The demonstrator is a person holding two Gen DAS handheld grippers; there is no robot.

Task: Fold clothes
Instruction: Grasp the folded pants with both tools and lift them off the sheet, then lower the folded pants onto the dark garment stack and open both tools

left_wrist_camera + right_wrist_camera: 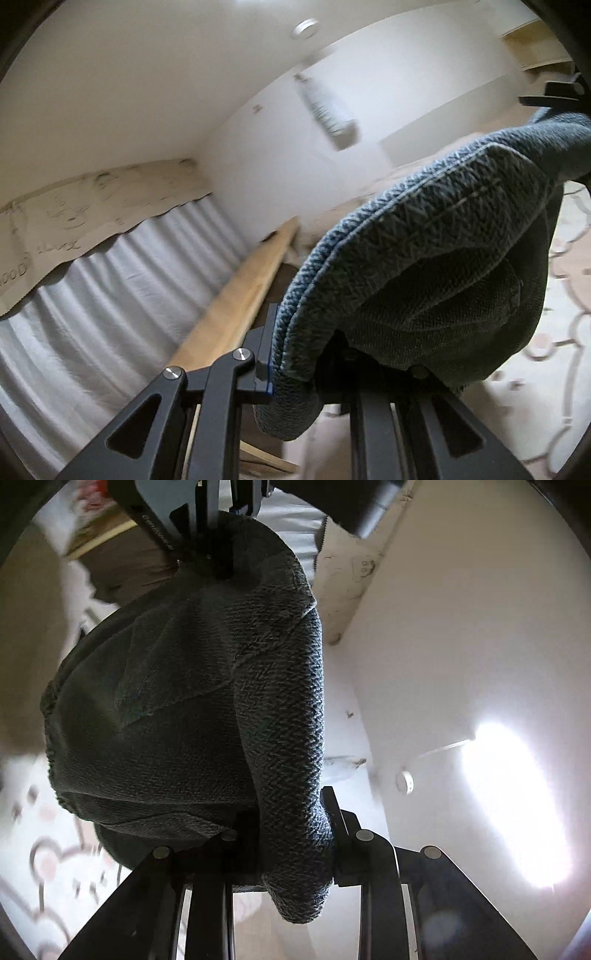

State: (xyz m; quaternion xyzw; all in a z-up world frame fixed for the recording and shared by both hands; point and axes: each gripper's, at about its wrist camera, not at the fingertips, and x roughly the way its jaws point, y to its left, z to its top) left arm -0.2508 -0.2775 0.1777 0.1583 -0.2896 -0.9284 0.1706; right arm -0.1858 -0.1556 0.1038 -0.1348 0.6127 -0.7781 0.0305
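A blue-grey knitted garment [424,251] hangs in the air, stretched between both grippers. My left gripper [295,354] is shut on one thick edge of it, with the cloth bulging over the right finger. In the right wrist view the same garment [192,709] fills the middle. My right gripper [291,834] is shut on its other edge, and the fabric droops below the fingers. The left gripper [218,554] shows at the top of the right wrist view, pinching the far end. The right gripper [554,96] shows at the far right edge of the left wrist view.
A white ribbed curtain [110,295] and a wooden rail [236,295] lie to the left. A patterned cream bedspread [554,332] lies below on the right; it also shows in the right wrist view [48,867]. White walls and ceiling surround, with a bright lamp [513,805].
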